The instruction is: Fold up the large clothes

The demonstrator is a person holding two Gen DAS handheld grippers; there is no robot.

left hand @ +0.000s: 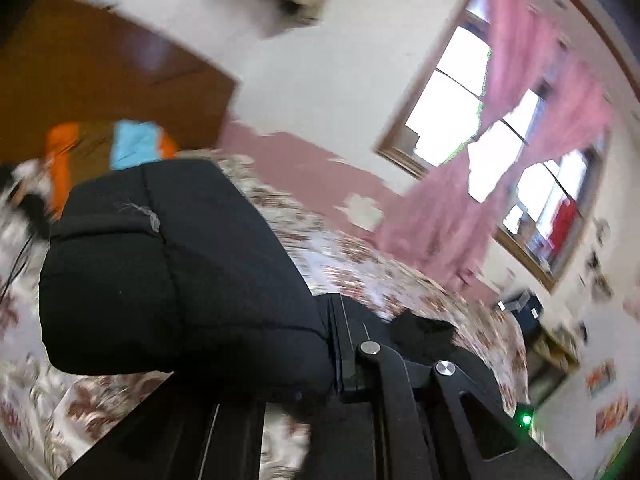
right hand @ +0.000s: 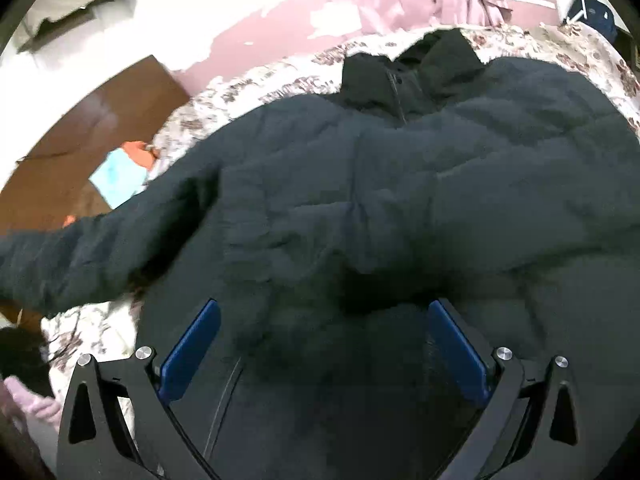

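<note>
A large black padded jacket (right hand: pixel 400 200) lies spread on a flowered bedspread (right hand: pixel 280 76), collar at the far side and one sleeve (right hand: pixel 80 252) stretched to the left. My right gripper (right hand: pixel 322 340) is open just above the jacket's near hem, with blue pads (right hand: pixel 192 352) on either side. In the left wrist view my left gripper (left hand: pixel 332 344) is shut on the jacket sleeve (left hand: pixel 168 264), whose cuff end fills the frame and is lifted above the bedspread (left hand: pixel 360 264). The view is tilted and blurred.
A brown wooden headboard (left hand: pixel 100 76) and an orange and blue pillow (left hand: pixel 132 144) stand at the left. A window with pink curtains (left hand: pixel 520 128) is on the far wall. A person's hand in pink (right hand: pixel 28 404) shows at the lower left.
</note>
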